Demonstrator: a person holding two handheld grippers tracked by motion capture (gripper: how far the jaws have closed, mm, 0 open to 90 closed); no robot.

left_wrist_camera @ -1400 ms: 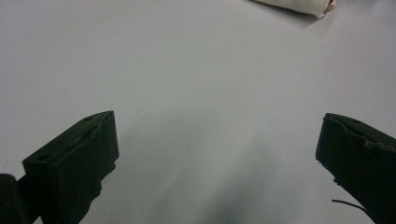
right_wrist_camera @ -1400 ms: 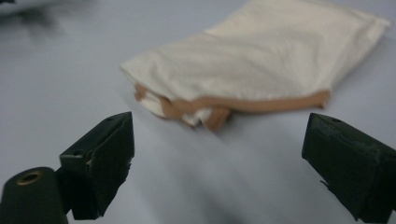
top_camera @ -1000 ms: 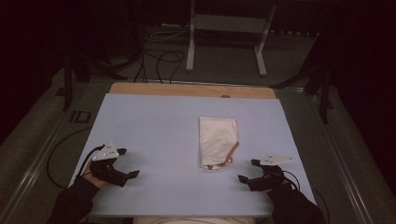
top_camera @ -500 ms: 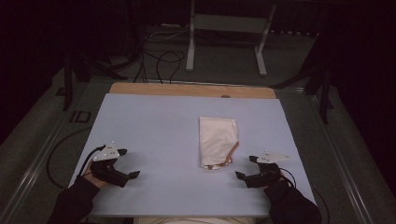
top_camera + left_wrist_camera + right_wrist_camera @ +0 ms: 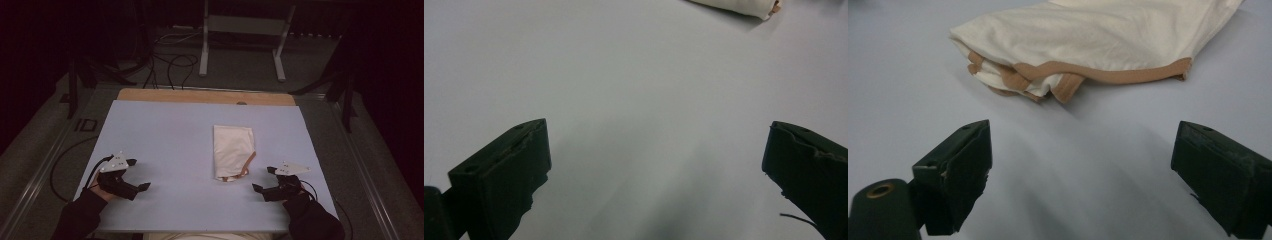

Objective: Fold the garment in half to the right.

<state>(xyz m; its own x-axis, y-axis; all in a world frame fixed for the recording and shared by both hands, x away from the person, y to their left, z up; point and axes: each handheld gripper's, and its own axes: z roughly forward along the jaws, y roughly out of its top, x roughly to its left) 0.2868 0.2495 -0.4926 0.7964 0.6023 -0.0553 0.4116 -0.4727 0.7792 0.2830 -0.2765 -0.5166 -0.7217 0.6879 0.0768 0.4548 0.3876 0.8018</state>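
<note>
While both grippers' fingers gape empty, folded cream garment point(image 5: 233, 151) lies untouched; right gripper point(image 5: 265, 180) at its 5 o'clock, left gripper point(image 5: 139, 175) well apart. Grasp pending.

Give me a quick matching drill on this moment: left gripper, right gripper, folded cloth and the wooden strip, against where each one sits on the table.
Things:
1. left gripper
2. right gripper
3. folded cloth
4. wooden strip

Places:
A. along the table's far edge
B. near edge, left of the cloth and far from it
C. right of the table's middle, tan-trimmed end nearest the person
D. near edge, close to the cloth's tan trim

Pairs: 1-B, 2-D, 3-C, 4-A
</note>
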